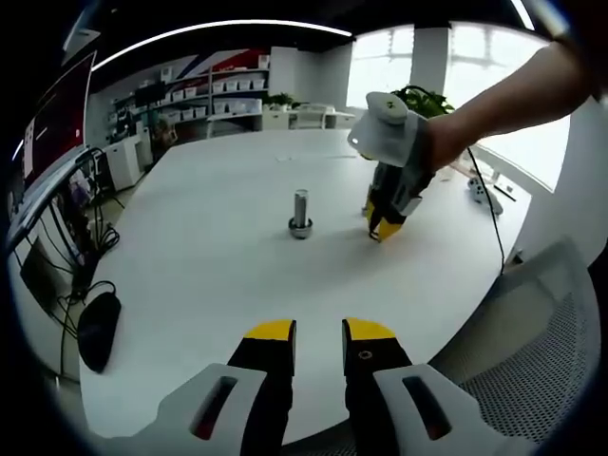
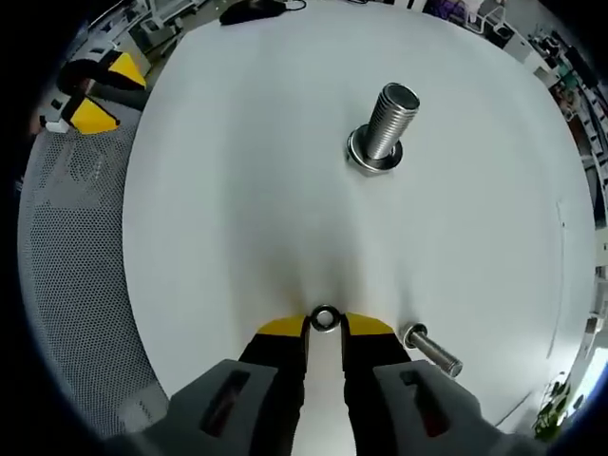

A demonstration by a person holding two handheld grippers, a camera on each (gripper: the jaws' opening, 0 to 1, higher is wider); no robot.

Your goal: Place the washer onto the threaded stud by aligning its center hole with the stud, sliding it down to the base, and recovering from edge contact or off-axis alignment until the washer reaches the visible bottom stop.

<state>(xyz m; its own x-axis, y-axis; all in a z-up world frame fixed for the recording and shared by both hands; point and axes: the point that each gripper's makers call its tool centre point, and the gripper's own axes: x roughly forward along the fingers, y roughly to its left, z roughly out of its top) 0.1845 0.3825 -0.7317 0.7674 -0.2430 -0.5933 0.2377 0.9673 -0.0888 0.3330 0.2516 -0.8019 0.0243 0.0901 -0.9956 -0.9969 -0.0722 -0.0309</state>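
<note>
The threaded stud point(image 1: 300, 214) stands upright on the white table point(image 1: 209, 247), with a nut-like base at its foot; in the right gripper view the stud point(image 2: 385, 123) rises ahead and to the right. A small metal washer point(image 2: 325, 318) lies flat at the very tips of my right gripper point(image 2: 325, 325), whose jaws press against its two sides, low on the table. In the left gripper view the right gripper point(image 1: 384, 228) points down at the table right of the stud. My left gripper point(image 1: 319, 332) is open and holds nothing, near the table's front edge.
A loose bolt point(image 2: 432, 350) lies on the table just right of my right jaws. A black mouse point(image 1: 98, 328) and cables sit at the table's left edge. A mesh chair point(image 1: 532, 351) stands at the right. The left gripper point(image 2: 95, 95) hovers beyond the table's edge.
</note>
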